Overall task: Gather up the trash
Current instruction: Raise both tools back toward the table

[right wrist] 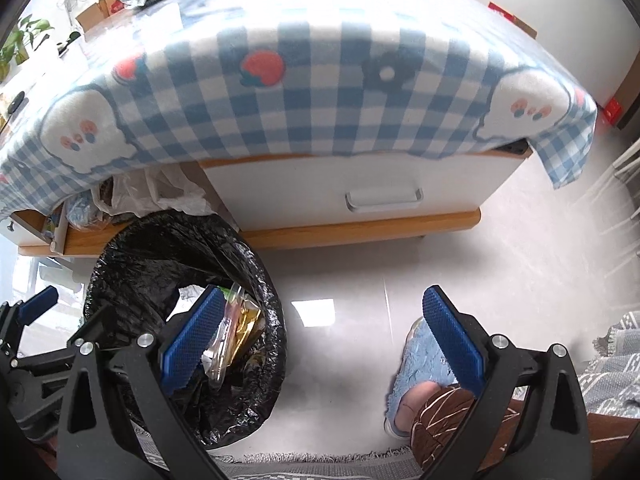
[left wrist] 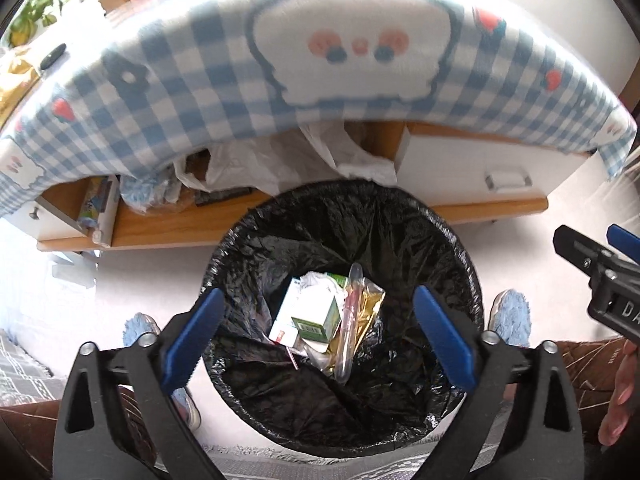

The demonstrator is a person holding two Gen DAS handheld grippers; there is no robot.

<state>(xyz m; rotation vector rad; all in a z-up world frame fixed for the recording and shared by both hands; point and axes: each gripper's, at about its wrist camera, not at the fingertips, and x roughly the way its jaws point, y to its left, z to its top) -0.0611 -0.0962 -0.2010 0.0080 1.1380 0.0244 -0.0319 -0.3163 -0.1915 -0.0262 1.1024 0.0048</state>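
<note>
Both tools hanging spread and empty, left tool (left wrist: 316,334) over the black-lined bin (left wrist: 460,248), right tool (right wrist: 320,340) over bare floor (right wrist: 500,264), checked cloth (right wrist: 320,92) drooping off the tabletop behind, blue slipper (right wrist: 420,364) lying beside the bin.

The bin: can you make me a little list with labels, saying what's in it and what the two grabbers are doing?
bin: round bin lined with a black bag, on the pale floor in front of a low table
inside: a green and white carton, a clear tube, gold foil wrapper, crumpled white bits
left hand-held gripper: open above the bin, holding nothing
right hand-held gripper: open, empty, over the floor beside the bin
table: covered by a blue checked cloth
</note>
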